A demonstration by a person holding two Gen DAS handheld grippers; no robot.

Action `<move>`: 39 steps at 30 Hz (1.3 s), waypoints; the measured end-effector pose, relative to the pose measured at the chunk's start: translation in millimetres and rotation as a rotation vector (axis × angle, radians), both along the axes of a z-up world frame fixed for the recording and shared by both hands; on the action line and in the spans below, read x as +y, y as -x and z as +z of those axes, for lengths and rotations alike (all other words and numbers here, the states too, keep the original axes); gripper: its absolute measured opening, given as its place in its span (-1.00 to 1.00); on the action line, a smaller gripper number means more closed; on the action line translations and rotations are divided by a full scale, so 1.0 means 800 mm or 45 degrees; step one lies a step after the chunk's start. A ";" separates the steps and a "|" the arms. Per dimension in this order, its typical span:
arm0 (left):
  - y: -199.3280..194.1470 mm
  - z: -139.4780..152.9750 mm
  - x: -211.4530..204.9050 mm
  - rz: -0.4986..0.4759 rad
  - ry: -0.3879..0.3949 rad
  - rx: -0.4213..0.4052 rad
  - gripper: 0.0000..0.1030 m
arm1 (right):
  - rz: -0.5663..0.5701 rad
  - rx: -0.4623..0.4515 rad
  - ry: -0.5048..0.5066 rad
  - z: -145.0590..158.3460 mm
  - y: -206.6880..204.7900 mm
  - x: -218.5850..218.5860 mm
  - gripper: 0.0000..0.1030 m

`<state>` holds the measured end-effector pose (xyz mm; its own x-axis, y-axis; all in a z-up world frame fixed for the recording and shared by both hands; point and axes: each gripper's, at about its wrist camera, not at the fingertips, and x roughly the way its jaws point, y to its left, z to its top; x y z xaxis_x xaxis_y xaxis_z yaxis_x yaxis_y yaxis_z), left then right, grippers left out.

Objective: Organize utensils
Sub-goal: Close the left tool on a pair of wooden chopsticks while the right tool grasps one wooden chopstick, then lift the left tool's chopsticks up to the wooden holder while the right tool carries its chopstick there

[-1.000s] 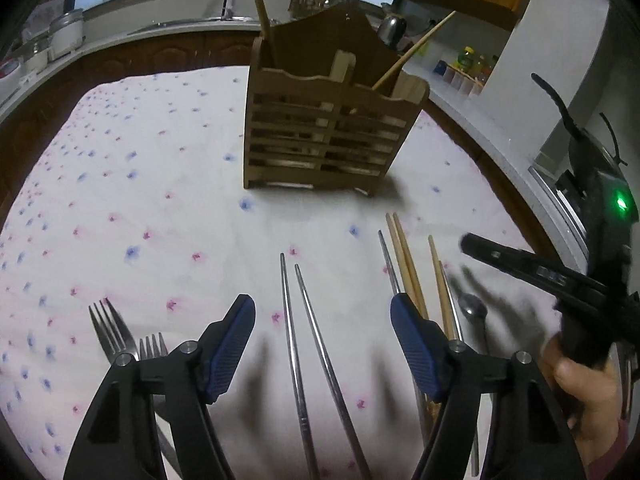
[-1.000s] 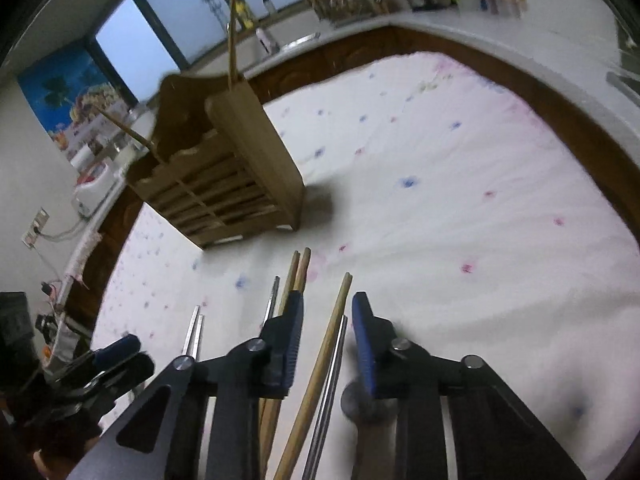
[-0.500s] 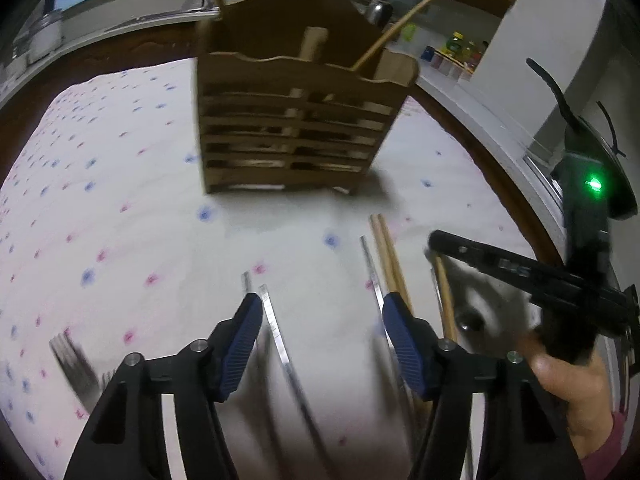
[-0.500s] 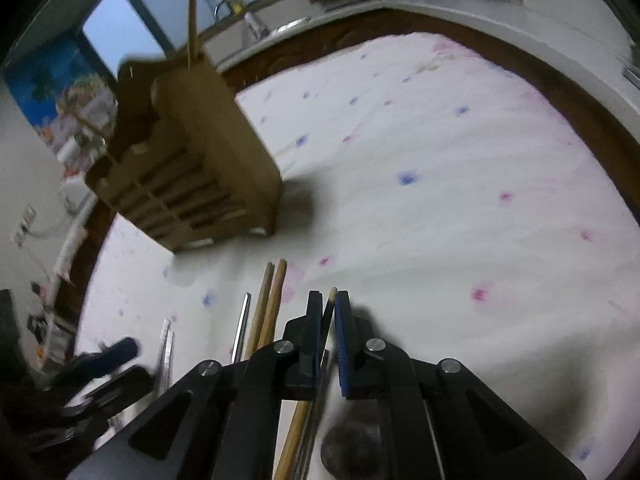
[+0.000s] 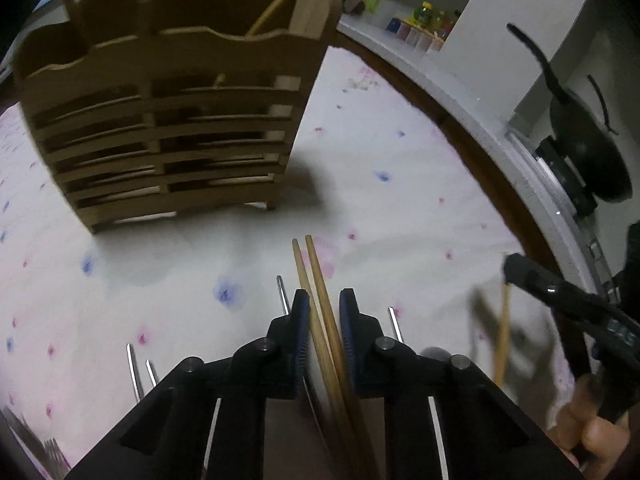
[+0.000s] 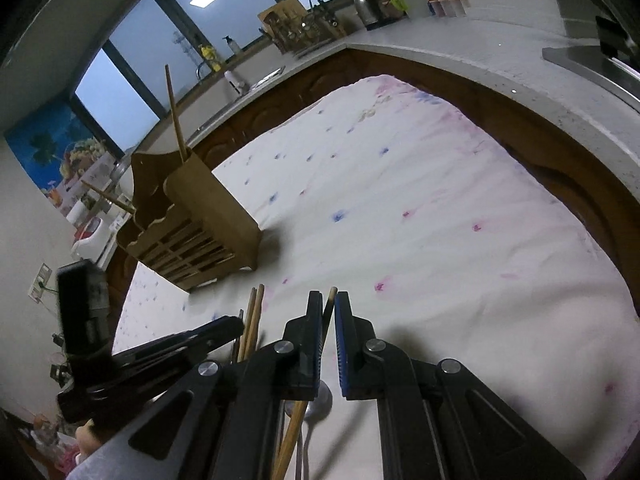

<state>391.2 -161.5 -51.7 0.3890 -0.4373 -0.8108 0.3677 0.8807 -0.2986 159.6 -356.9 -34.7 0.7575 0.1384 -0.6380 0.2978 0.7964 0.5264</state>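
A wooden slatted utensil holder stands on the flowered cloth and holds a few wooden sticks; it also shows in the right wrist view. My left gripper is shut on a pair of wooden chopsticks whose tips point toward the holder. My right gripper is shut on a single wooden chopstick and holds it lifted off the cloth. The right gripper shows at the right of the left wrist view with its chopstick hanging down.
Metal chopsticks and fork tines lie on the cloth at the lower left. A metal spoon lies under my right gripper. A kitchen counter curves around the table's far and right sides.
My left gripper moved right from the metal chopsticks and closed on the wooden pair. My right gripper closed on the single wooden chopstick and lifted it.
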 end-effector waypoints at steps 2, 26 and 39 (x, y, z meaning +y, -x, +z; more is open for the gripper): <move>-0.007 -0.007 -0.005 0.000 -0.024 0.021 -0.81 | -0.006 -0.006 -0.009 -0.001 0.001 -0.001 -0.88; -0.044 -0.005 -0.040 -0.091 -0.211 0.068 -0.83 | -0.001 -0.049 -0.054 0.003 0.008 -0.007 -0.88; -0.001 0.036 -0.019 -0.054 -0.058 -0.071 -0.93 | 0.018 -0.110 -0.001 0.037 0.024 0.006 -0.90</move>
